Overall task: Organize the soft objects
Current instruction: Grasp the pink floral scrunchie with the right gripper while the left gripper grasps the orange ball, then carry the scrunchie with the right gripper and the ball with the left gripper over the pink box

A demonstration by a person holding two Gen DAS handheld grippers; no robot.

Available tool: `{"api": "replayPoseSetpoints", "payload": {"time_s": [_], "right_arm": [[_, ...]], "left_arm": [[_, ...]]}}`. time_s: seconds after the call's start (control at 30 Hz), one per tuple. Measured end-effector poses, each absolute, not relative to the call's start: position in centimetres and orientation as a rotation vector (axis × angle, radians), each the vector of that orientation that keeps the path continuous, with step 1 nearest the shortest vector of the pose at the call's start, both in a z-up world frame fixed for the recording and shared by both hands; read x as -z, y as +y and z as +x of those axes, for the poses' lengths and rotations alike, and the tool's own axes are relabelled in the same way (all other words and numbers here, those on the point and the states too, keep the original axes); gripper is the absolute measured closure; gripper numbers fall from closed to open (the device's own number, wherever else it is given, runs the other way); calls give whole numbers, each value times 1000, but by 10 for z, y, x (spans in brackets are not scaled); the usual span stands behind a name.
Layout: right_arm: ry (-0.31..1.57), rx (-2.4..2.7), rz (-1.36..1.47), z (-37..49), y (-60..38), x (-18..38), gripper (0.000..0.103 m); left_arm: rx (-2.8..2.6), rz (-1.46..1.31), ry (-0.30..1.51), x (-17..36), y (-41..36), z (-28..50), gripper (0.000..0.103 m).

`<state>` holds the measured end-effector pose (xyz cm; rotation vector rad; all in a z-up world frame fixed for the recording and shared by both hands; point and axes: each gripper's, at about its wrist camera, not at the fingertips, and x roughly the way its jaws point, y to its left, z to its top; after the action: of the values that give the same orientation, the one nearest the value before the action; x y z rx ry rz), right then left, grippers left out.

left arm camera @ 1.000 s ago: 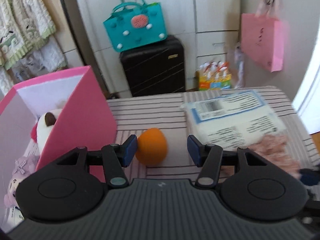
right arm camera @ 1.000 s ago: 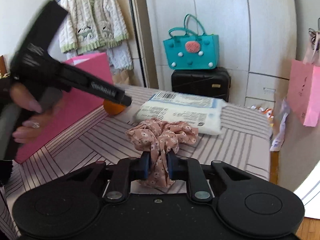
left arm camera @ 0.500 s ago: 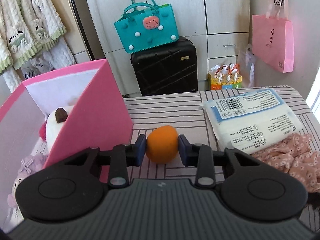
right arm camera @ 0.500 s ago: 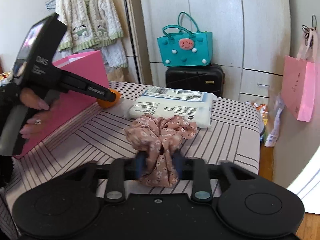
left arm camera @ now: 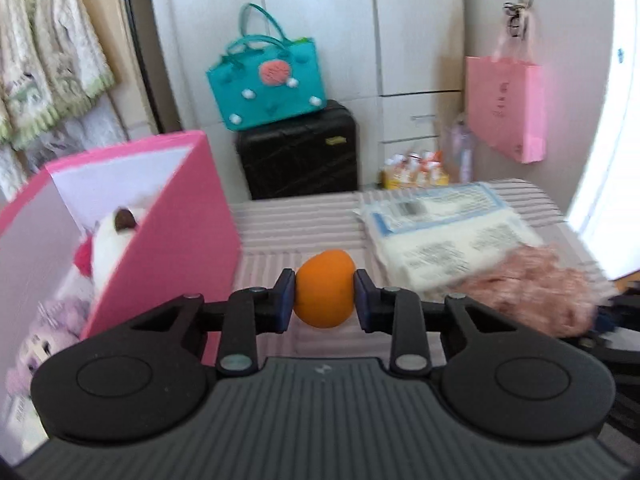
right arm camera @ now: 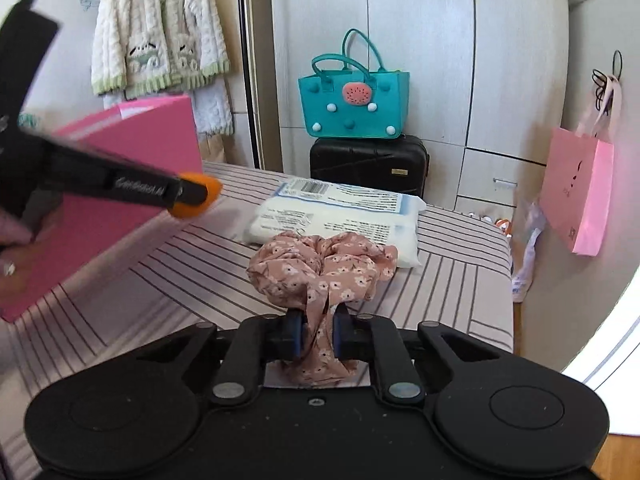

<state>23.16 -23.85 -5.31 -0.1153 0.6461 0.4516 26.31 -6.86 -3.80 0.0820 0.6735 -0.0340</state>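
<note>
An orange foam ball (left arm camera: 324, 280) sits between the blue pads of my left gripper (left arm camera: 324, 292), whose jaws are closing tight on it just above the striped table (left arm camera: 296, 224). From the right wrist view the ball (right arm camera: 212, 188) hangs at the tip of the left gripper (right arm camera: 196, 196), beside the pink box (right arm camera: 120, 184). My right gripper (right arm camera: 316, 334) has its jaws closing on a pink floral scrunchie (right arm camera: 320, 268), pads pinching the fabric. The scrunchie's loose part rests on the table.
The open pink box (left arm camera: 172, 240) at the left holds a white plush toy (left arm camera: 108, 248) and a small doll (left arm camera: 40, 348). A white wrapped pack (left arm camera: 448, 232) lies at the table's far right. Behind stand a black suitcase (right arm camera: 368, 164), a teal bag (right arm camera: 352, 104) and a hanging pink bag (right arm camera: 580, 196).
My left gripper went from open around the orange ball to shut on it, then shifted sideways. My right gripper's jaws loosened on the scrunchie and pinched it again.
</note>
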Motion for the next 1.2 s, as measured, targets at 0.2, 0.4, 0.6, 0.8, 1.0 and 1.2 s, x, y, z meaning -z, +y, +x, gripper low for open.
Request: {"api": "replayPoseSetpoints", "payload": {"time_s": [0.2,0.4,0.6,0.8,1.0,1.2], "right_arm": [[672,-461,-91,224,-235,48,87],[704,-468,-34,214,-237,37,87],[704,-487,-10,197,-237,20,86],[696,-529,22,174,-232,3,85],[701,-557,10,155,-221,-17,85],[700,-604,-27,134,-209,-40,85]], "left_arm": [[153,8,705,35,-66,244,74],[213,-14,734,28,-57,225,73],[256,-5,712,15,-47,199,73],[280,8,692,0,-35,174,73],[341,18,691,-14,-19,152,73],[372,44,682,-30,-8,129,73]]}}
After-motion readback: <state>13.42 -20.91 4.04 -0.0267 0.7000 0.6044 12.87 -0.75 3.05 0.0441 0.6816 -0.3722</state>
